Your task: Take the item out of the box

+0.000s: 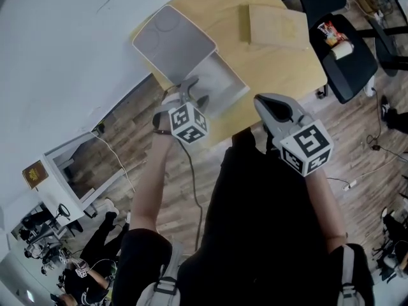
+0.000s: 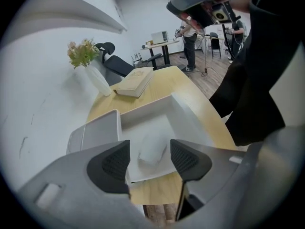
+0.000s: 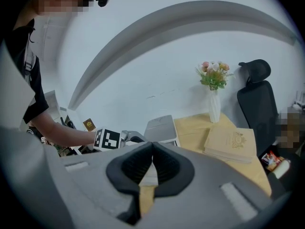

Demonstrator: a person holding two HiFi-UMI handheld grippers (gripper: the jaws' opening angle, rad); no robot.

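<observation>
An open white box (image 2: 183, 109) sits on the wooden table, its lid (image 2: 95, 132) folded back to the left. A white soft-looking item (image 2: 152, 152) lies on the box floor. My left gripper (image 2: 149, 146) is open above the box's near end, and the item shows between its dark pads (image 2: 112, 163) with a gap on each side. In the head view the left gripper (image 1: 194, 93) reaches over the box (image 1: 237, 81) at the table's near edge. My right gripper (image 1: 266, 102) hangs to the right of the box, off the table, shut with nothing in it (image 3: 152, 147).
A tan book (image 1: 277, 25) lies at the back of the table (image 1: 280, 69), and a white vase of flowers (image 3: 214, 97) stands near the wall. A black office chair (image 1: 347, 62) carrying snack packets stands at the right. Wooden floor lies below the table's near edge.
</observation>
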